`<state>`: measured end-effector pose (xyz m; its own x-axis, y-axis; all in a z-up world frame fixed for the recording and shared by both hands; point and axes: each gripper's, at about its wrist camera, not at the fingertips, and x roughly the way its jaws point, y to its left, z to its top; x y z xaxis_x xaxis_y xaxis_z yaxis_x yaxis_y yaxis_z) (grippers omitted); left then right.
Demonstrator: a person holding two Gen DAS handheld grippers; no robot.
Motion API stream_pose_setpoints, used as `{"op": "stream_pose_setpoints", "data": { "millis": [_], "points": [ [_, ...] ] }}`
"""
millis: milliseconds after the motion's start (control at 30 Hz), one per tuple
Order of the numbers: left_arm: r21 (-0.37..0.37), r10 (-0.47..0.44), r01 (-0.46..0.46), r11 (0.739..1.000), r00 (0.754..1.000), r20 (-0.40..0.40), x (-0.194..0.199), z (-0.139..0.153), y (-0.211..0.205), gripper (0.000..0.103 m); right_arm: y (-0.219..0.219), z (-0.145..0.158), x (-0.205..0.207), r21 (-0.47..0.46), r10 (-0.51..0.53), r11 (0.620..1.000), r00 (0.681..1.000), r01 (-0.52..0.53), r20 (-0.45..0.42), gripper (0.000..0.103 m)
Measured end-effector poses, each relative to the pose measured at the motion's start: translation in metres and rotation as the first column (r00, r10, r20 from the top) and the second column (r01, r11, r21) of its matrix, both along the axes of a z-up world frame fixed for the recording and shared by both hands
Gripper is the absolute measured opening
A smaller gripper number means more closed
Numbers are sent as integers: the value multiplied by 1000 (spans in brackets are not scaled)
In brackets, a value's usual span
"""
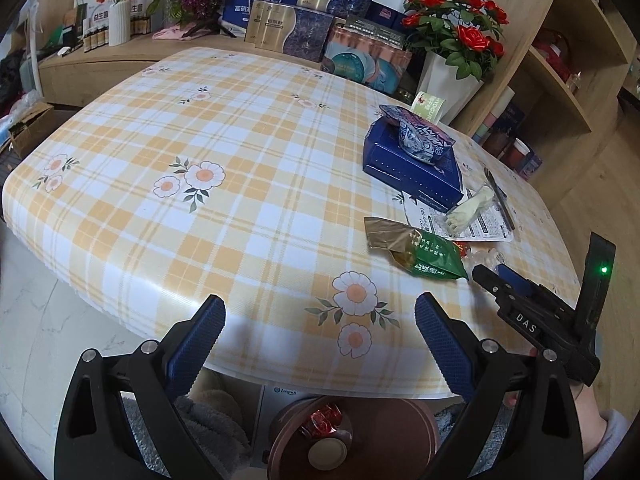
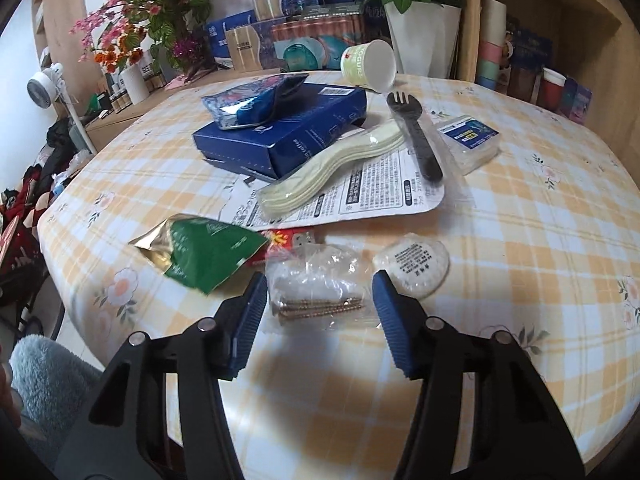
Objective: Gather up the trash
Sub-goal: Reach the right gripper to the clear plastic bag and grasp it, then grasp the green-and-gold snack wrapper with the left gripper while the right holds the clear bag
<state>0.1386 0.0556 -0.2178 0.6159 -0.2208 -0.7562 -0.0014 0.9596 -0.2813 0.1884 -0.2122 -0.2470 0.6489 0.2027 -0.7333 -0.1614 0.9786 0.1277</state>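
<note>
Trash lies on the checked tablecloth: a clear bag of screws, a green and gold wrapper, a round white packet, a printed card with a cream piece, a black fork, a blue box with a foil pouch on it, and a tipped yogurt cup. My right gripper is open, its fingers either side of the screw bag. My left gripper is open and empty over the table's near edge. The right gripper also shows in the left wrist view.
A brown bin with some trash in it stands on the floor under the table's edge. Boxes, flower vases and a wooden shelf crowd the table's far side. A fan and clothes are at the left.
</note>
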Motion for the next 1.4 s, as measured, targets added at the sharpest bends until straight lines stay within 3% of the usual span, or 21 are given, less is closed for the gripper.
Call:
{"op": "stream_pose_setpoints", "data": {
  "millis": [133,233,500,1100,1233,1333,1400],
  "points": [
    [2,-18,18,1000,1000,0,6,0,-6,93,-4,-1,-2,28,7,1000,1000,-7,1,53],
    [2,-33,33,999,999,-4,9,-2,-13,93,-8,1,-7,45,15,999,1000,-15,7,44],
    [-19,-63,62,998,998,-21,16,-5,-29,93,-21,3,-28,101,4,995,1000,-5,18,40],
    [-2,-168,169,986,984,-66,46,-15,-77,94,-54,8,-53,173,-76,983,995,64,65,39],
    [62,-218,221,973,975,-52,46,-16,-97,94,-57,6,-54,185,-80,981,995,66,66,39],
    [182,-285,282,942,958,-7,46,-11,-109,94,-60,6,-55,188,-85,980,994,71,69,39],
    [180,-316,312,933,949,-5,52,-9,-105,93,-63,5,-56,195,-90,978,994,75,67,39]
  ]
}}
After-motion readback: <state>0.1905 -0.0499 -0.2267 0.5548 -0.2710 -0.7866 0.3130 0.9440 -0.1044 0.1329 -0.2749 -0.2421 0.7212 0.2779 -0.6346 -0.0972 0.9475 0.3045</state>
